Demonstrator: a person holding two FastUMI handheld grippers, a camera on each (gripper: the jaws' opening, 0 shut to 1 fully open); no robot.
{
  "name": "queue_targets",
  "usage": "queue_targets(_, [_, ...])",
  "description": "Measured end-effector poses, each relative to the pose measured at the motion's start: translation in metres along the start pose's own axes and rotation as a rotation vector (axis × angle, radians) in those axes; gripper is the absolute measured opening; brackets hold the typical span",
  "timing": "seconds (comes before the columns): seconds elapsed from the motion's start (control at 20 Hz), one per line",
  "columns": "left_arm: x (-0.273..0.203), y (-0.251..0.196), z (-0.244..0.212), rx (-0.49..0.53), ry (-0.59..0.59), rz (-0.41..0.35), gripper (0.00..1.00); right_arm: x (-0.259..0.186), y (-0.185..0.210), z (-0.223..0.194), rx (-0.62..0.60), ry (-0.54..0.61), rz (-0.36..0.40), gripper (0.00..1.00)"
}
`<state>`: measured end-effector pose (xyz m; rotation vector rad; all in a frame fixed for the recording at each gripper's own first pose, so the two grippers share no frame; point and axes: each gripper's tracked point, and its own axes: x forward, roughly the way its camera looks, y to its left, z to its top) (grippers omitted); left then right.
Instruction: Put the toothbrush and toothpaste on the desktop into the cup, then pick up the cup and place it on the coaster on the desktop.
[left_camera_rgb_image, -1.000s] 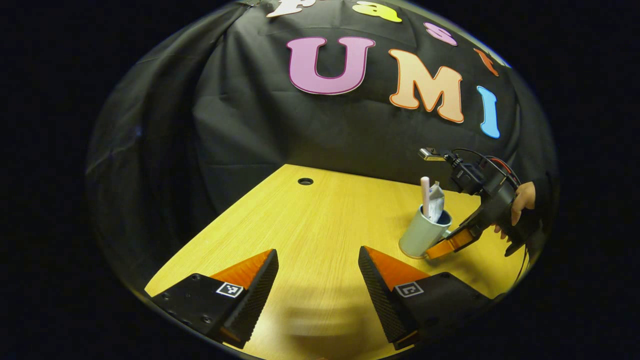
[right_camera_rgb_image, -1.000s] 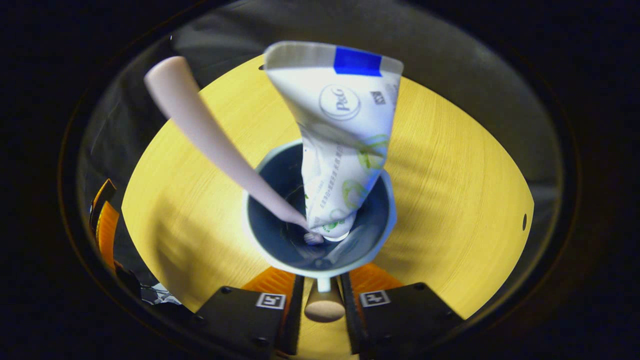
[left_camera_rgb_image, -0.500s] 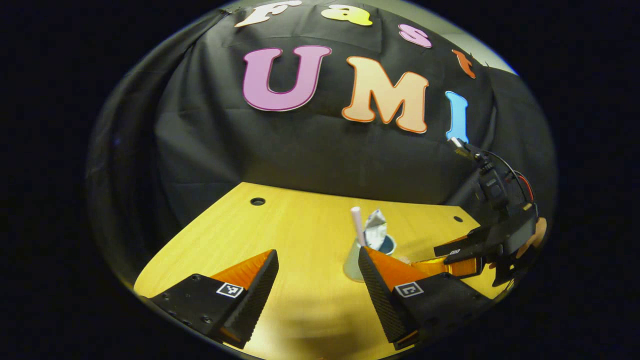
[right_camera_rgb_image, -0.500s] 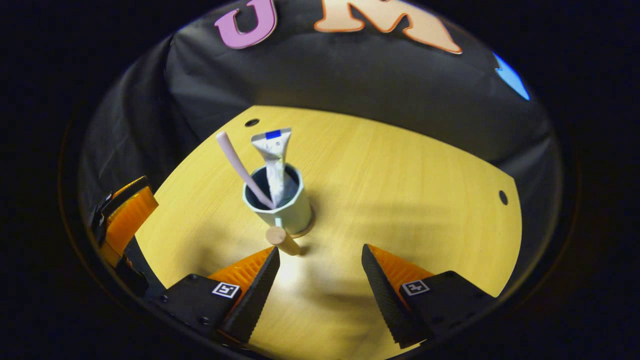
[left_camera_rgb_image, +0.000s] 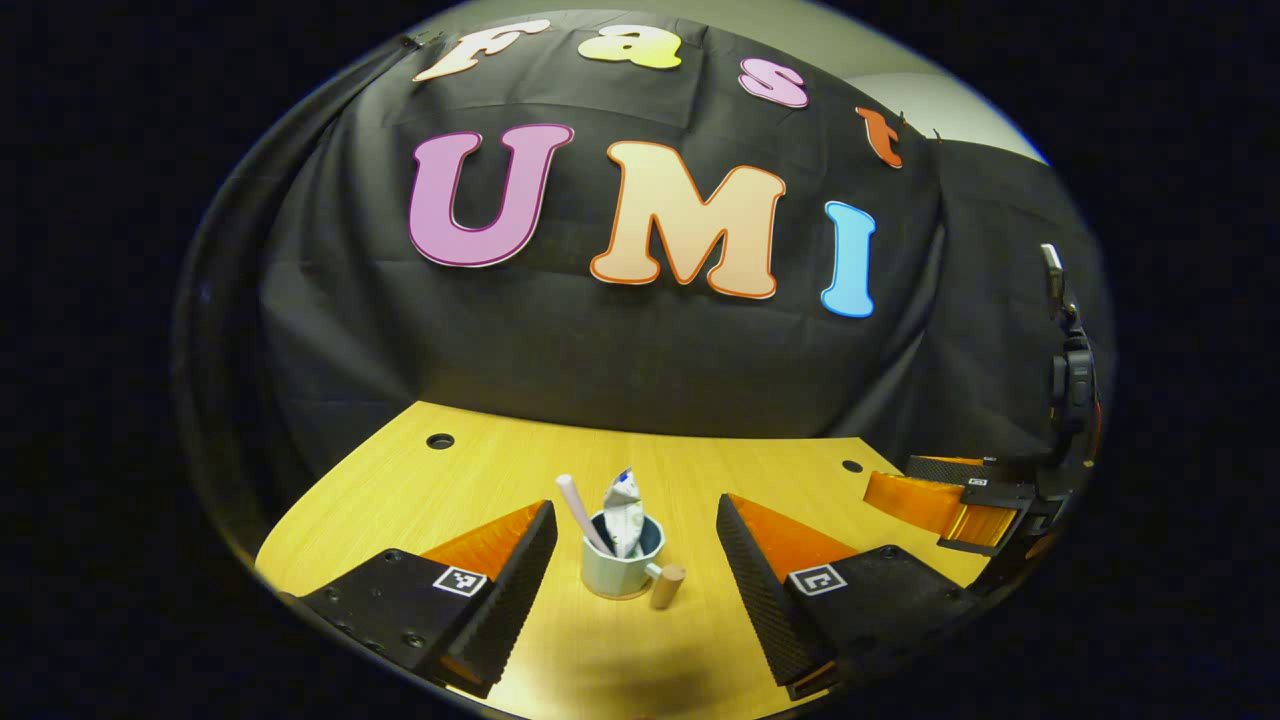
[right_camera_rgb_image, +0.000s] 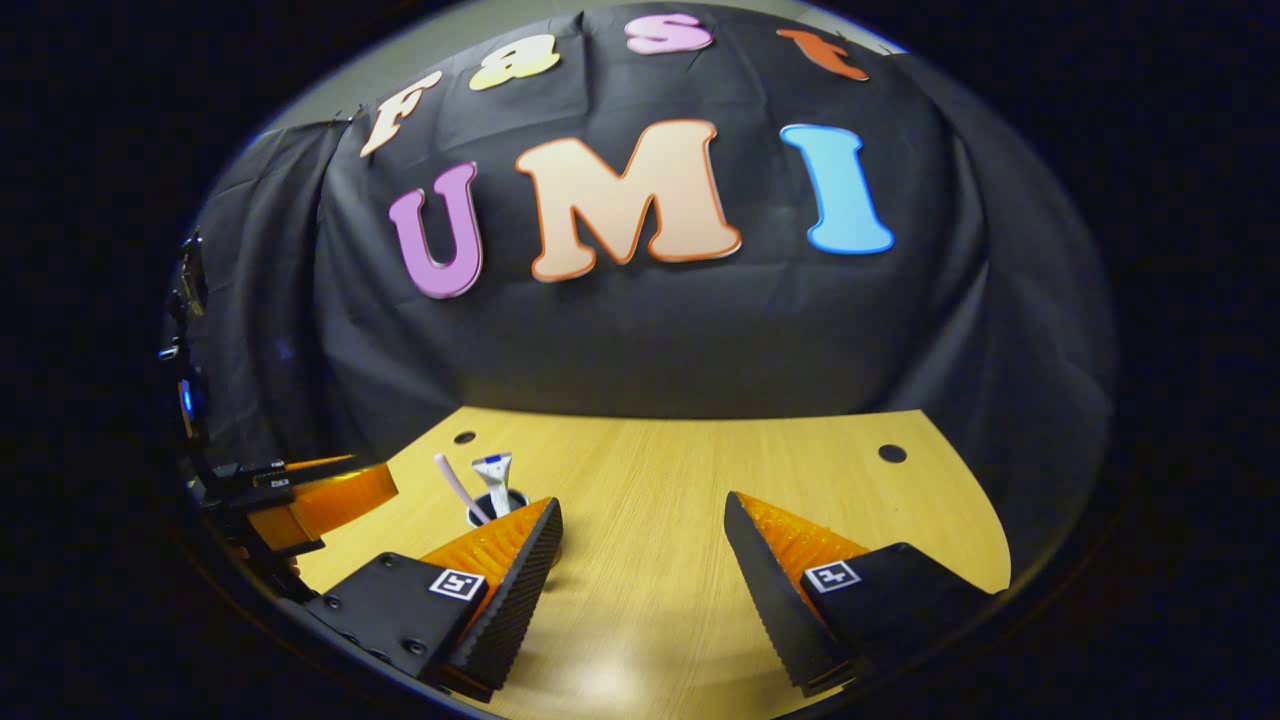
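Both my left claw (left_camera_rgb_image: 636, 560) and my right claw (right_camera_rgb_image: 642, 560) hang spread and empty above the bench (left_camera_rgb_image: 480, 480), where the cup (left_camera_rgb_image: 617, 572) stands upright holding the toothbrush (left_camera_rgb_image: 578, 507) and toothpaste (left_camera_rgb_image: 622, 520).

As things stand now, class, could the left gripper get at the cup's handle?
Probably yes. The left gripper is open, and the cup stands on the desk ahead between its fingers, its handle pointing toward the camera. Nothing lies between; the right gripper is off to the side.
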<state>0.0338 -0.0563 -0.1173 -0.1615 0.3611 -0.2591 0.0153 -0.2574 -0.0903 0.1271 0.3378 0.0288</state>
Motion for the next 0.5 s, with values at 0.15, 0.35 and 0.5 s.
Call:
queue_targets(0.15, [-0.005, -0.012, 0.017, 0.020, -0.057, 0.013, 0.93, -0.018, -0.014, 0.012, -0.008, -0.091, -0.044, 1.00])
queue_targets(0.35, [-0.008, -0.018, 0.030, 0.045, -0.099, 0.026, 0.93, -0.026, -0.012, 0.022, -0.019, -0.156, -0.043, 1.00])
queue_targets(0.5, [-0.013, -0.018, 0.036, 0.033, -0.118, 0.027, 0.93, -0.033, -0.008, 0.038, -0.012, -0.197, -0.029, 1.00])
